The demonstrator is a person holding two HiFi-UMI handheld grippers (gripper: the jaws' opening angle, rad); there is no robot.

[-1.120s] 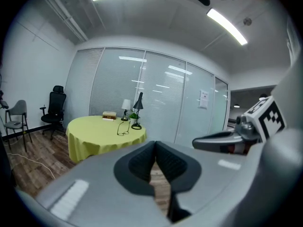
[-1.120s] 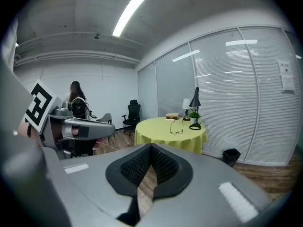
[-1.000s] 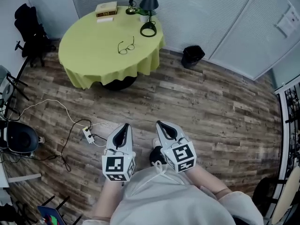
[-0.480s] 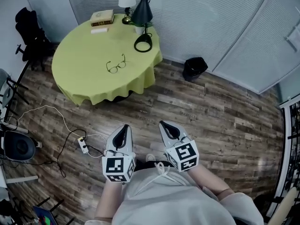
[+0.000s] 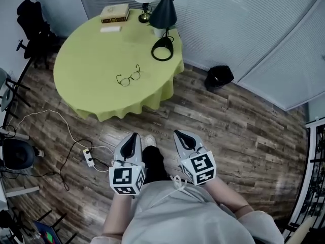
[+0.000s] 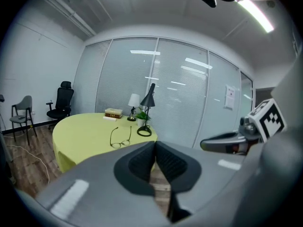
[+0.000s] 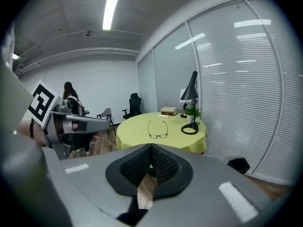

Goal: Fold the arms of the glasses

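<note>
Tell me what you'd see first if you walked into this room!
The big round table, bright yellow-green, stands out most. A pair of glasses lies on it with arms open, and a black lamp stands at its far edge. Nearer, over the wooden floor, the left hand-held gripper and right hand-held gripper are both shut and empty.

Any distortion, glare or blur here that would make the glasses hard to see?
Head view: evenly lit and sharp, glasses clear on the table, walls bowed towards the edges. Left gripper view: strong fisheye, dark corners, ceiling light blown out. Right gripper view: same fisheye, glasses small but sharp.
</note>
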